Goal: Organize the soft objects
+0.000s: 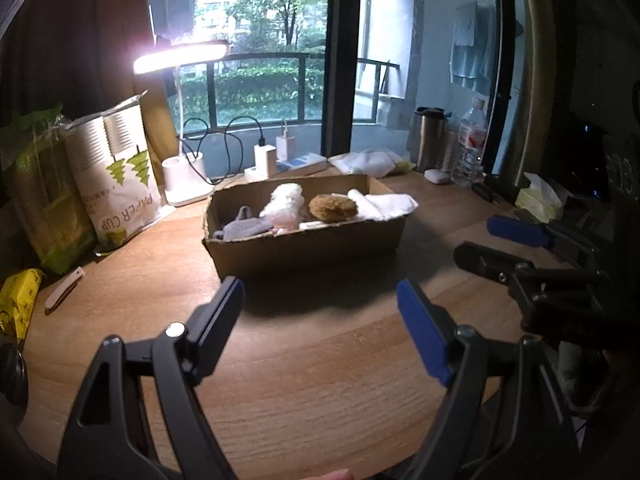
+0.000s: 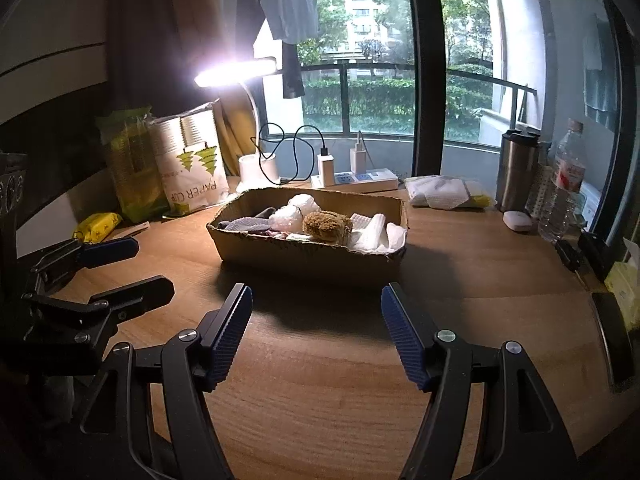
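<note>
Both tools, left tool [image 1: 320, 320] and right tool [image 2: 316, 328], hover spread and empty above the bare surface [image 2: 320, 400], soft things already in the cardboard box [image 2: 304, 252] at 12 o'clock, so sorting looks nearly finished, pending a check for strays.

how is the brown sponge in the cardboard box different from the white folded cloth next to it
The brown sponge is a rounded, coarse-textured lump; the white folded cloth is smooth and flattish. The sponge sits near the middle of the cardboard box, wholly inside; the cloth lies at the box's right end and drapes over the rim. Both rest in the box, touching or nearly so, and neither open gripper, left or right, holds them.
</note>
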### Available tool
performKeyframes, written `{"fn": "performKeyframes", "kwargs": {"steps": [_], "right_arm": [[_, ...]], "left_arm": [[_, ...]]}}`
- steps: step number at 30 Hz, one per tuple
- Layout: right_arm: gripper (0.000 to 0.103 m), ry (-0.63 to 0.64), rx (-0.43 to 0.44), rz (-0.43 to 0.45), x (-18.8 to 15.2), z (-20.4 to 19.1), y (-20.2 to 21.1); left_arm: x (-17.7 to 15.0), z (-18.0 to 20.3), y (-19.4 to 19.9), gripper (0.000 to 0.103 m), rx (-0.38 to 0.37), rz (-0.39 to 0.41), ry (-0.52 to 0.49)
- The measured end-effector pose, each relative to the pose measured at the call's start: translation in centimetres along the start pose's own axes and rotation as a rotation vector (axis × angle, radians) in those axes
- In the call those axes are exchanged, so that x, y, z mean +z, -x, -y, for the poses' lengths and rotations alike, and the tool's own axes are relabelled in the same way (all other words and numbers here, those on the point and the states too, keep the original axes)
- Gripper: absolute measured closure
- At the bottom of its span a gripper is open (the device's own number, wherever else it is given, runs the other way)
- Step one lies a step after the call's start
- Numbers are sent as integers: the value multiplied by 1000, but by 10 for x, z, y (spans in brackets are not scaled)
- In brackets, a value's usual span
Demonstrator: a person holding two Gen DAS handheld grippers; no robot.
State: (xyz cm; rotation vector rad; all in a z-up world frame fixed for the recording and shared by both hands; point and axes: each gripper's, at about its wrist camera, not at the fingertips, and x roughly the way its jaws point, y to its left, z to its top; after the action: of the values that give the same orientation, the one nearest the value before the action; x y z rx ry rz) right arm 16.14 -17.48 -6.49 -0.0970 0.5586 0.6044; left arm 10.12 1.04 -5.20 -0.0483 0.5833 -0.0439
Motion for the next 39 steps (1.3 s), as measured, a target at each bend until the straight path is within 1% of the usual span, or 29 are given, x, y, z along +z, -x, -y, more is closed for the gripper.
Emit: {"fn": "performKeyframes", "kwargs": {"steps": [10, 16, 22, 23, 25, 26, 27, 33, 36, 39], "right_arm": [[32, 6, -17, 62, 2, -4, 35], [32, 20, -33, 123, 14, -8, 60], [32, 41, -50, 191, 29, -13, 88], [31, 45, -52, 202, 31, -14, 92], [21, 51, -58, 222, 35, -16, 101], [18, 54, -63, 236, 38, -18, 107], [16, 56, -65, 245, 40, -19, 110], [15, 64, -94, 302, 52, -23, 134], [15, 65, -104, 322, 56, -26, 145], [15, 71, -112, 338, 59, -29, 153]], "left_arm": [[5, 10, 36, 23, 0, 76, -25], [18, 16, 59, 23, 1, 139, -38], [35, 16, 86, 22, 1, 217, -19], [37, 15, 91, 22, 0, 229, -12], [42, 13, 101, 19, -1, 252, 1], [44, 12, 104, 13, -2, 262, 6], [45, 12, 109, 10, -4, 273, 7], [56, 12, 129, 9, 22, 318, -11], [62, 12, 139, 9, 47, 338, -3], [65, 11, 148, 9, 51, 364, 2]]}}
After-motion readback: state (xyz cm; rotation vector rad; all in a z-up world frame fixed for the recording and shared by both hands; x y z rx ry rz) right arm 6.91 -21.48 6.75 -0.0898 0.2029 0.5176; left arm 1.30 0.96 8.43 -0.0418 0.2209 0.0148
